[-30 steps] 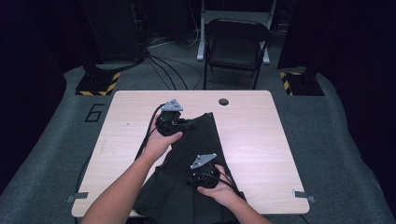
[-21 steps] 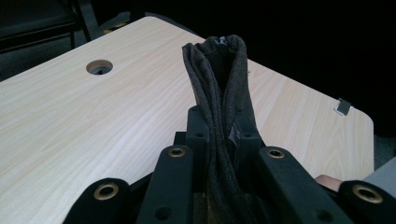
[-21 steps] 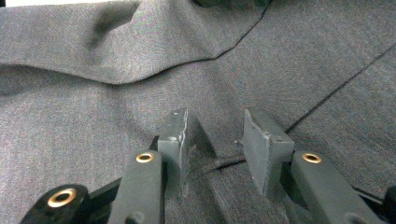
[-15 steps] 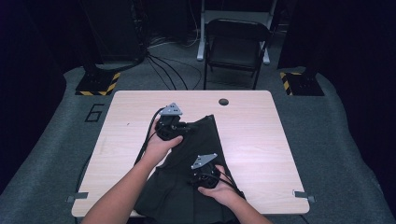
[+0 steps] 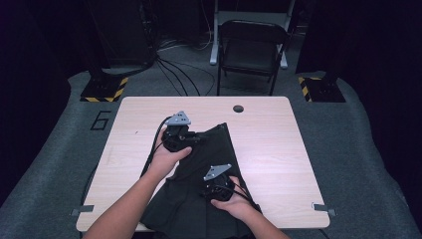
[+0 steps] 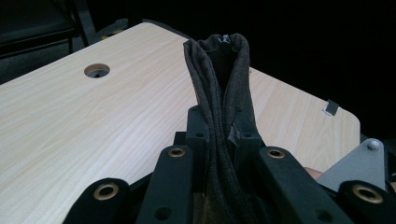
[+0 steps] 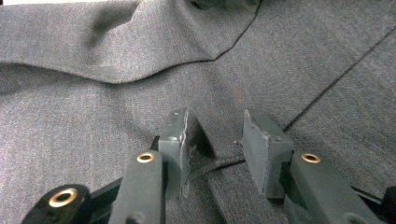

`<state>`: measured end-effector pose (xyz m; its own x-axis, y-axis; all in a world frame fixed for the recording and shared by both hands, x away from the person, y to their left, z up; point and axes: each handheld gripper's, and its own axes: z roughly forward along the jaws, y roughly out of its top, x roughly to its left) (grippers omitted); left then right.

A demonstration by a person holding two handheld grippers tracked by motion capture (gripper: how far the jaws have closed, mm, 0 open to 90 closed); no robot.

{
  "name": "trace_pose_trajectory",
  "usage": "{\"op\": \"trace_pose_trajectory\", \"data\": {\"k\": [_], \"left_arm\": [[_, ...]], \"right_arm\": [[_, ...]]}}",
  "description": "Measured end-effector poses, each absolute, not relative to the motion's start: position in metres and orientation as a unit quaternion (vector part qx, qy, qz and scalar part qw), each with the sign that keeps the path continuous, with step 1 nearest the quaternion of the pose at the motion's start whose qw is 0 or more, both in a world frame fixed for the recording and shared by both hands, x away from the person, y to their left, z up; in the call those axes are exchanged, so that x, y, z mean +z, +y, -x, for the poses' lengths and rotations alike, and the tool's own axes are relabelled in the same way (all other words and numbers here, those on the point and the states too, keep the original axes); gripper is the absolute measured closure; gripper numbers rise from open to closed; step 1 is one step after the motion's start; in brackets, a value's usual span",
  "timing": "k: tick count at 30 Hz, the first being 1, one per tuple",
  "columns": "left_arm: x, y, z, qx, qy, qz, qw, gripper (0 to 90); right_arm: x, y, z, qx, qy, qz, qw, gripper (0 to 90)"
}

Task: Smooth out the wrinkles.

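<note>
A dark grey garment [image 5: 199,162] lies spread on the wooden table [image 5: 278,149], with its near part hanging over the front edge. My left gripper [image 5: 194,138] is at the garment's far left edge. In the left gripper view it [image 6: 223,135] is shut on a pinched fold of the cloth [image 6: 219,74], which stands up between the jaws. My right gripper [image 5: 213,190] sits lower on the garment, toward the front. In the right gripper view it [image 7: 219,149] is open, with its pads [image 7: 261,144] resting on the flat cloth [image 7: 93,107] beside a seam.
A round cable hole [image 5: 238,108] sits near the table's far edge. A folding chair [image 5: 251,50] stands behind the table, and floor stands with striped bases [image 5: 102,89] flank it. Bare wood lies to the right of the garment.
My left gripper has drifted slightly toward the near side with the cloth edge still in it. The right gripper has stayed put.
</note>
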<state>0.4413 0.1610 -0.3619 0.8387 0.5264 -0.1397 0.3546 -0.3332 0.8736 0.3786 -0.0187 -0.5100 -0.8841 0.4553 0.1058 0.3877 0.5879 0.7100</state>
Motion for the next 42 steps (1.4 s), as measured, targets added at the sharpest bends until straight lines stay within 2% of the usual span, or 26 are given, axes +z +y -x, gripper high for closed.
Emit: {"op": "trace_pose_trajectory", "data": {"k": [2, 3, 6, 10, 11, 13, 25, 42], "left_arm": [[-0.360, 0.161, -0.442, 0.084, 0.271, -0.813, 0.509, 80.7], [-0.357, 0.159, -0.442, 0.087, 0.270, -0.813, 0.508, 80.7], [-0.352, 0.157, -0.443, 0.091, 0.265, -0.815, 0.507, 80.7], [-0.343, 0.152, -0.442, 0.101, 0.254, -0.819, 0.505, 80.7], [-0.339, 0.150, -0.441, 0.102, 0.248, -0.821, 0.505, 80.7], [-0.337, 0.149, -0.441, 0.103, 0.245, -0.821, 0.505, 80.7], [-0.316, 0.154, -0.435, 0.120, 0.235, -0.813, 0.518, 80.7], [-0.319, 0.156, -0.438, 0.128, 0.229, -0.819, 0.510, 80.5]], "right_arm": [[-0.510, -0.017, -0.379, 0.379, 0.890, -0.247, 0.057, 60.3], [-0.509, -0.018, -0.381, 0.382, 0.886, -0.259, 0.037, 59.0], [-0.506, -0.018, -0.381, 0.385, 0.886, -0.257, 0.015, 58.5], [-0.502, -0.016, -0.380, 0.396, 0.887, -0.235, 0.041, 56.8], [-0.500, -0.014, -0.379, 0.392, 0.889, -0.229, 0.063, 56.8], [-0.500, -0.013, -0.381, 0.389, 0.887, -0.234, 0.079, 56.9], [-0.493, -0.016, -0.404, 0.408, 0.869, -0.262, 0.098, 56.5], [-0.495, 0.006, -0.424, 0.360, 0.877, -0.281, 0.151, 58.6]]}}
